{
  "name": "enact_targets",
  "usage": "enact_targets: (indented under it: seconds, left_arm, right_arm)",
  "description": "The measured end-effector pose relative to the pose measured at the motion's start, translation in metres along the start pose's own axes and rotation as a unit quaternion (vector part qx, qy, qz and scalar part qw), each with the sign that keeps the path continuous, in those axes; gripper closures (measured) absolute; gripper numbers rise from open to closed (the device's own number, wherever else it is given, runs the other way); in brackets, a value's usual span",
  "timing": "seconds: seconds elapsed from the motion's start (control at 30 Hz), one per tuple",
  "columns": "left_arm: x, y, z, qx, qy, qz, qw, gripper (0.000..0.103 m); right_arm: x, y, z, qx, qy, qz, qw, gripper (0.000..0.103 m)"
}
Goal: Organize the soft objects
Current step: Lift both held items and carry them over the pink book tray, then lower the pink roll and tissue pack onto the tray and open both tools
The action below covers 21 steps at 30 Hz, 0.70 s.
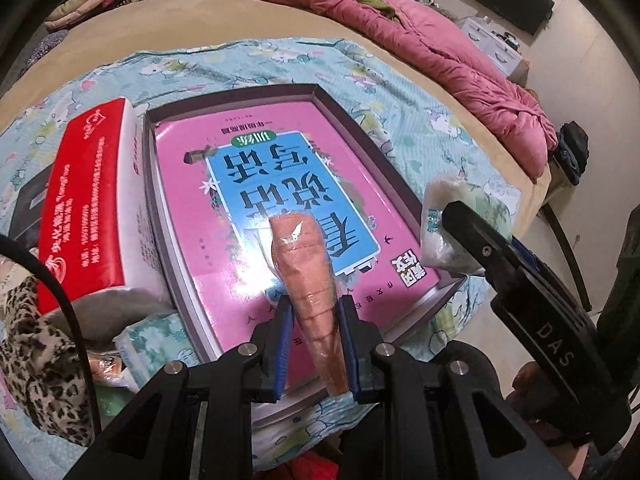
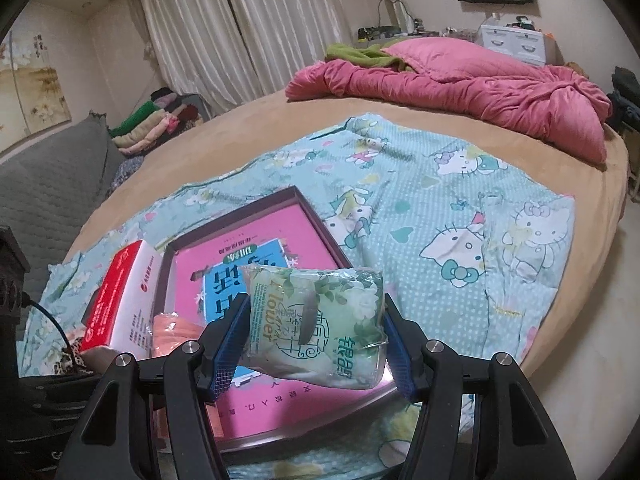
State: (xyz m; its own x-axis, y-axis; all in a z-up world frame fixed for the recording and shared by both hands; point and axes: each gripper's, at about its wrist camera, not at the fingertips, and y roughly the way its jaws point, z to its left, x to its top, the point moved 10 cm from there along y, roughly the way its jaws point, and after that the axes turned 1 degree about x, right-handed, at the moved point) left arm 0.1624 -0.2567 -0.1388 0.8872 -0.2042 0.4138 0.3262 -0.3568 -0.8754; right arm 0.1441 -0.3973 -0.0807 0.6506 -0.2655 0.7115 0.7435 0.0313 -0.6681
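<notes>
My left gripper (image 1: 316,312) is shut on a long salmon-pink soft item in clear wrap (image 1: 306,276), held over a shallow dark tray (image 1: 320,94) with a pink and blue book (image 1: 248,148) lying in it. My right gripper (image 2: 316,320) is shut on a green floral tissue pack (image 2: 316,320), held above the tray's near right corner. The tissue pack (image 1: 460,224) and right gripper body also show in the left wrist view at the right. The salmon item (image 2: 176,334) shows at the left in the right wrist view.
A red and white tissue box (image 1: 92,208) lies left of the tray on a light-blue cartoon cloth (image 2: 460,216) spread on a tan round bed (image 2: 248,116). A pink quilt (image 2: 460,80) lies at the far side. Leopard-print fabric (image 1: 36,360) and another floral pack (image 1: 152,340) lie near left.
</notes>
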Motion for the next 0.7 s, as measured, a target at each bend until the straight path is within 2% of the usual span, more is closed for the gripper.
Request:
enact_targets:
  seconds: [0.47, 0.7]
  left_arm:
    - [-0.01, 0.019, 0.004, 0.011, 0.002, 0.012, 0.9999, 0.08]
    - [-0.012, 0.025, 0.008, 0.014, -0.005, 0.017, 0.9997, 0.08]
  right_arm:
    - [-0.025, 0.024, 0.0, -0.01, -0.022, 0.058, 0.998, 0.039]
    - [-0.03, 0.031, 0.001, -0.014, -0.031, 0.071, 0.997, 0.038]
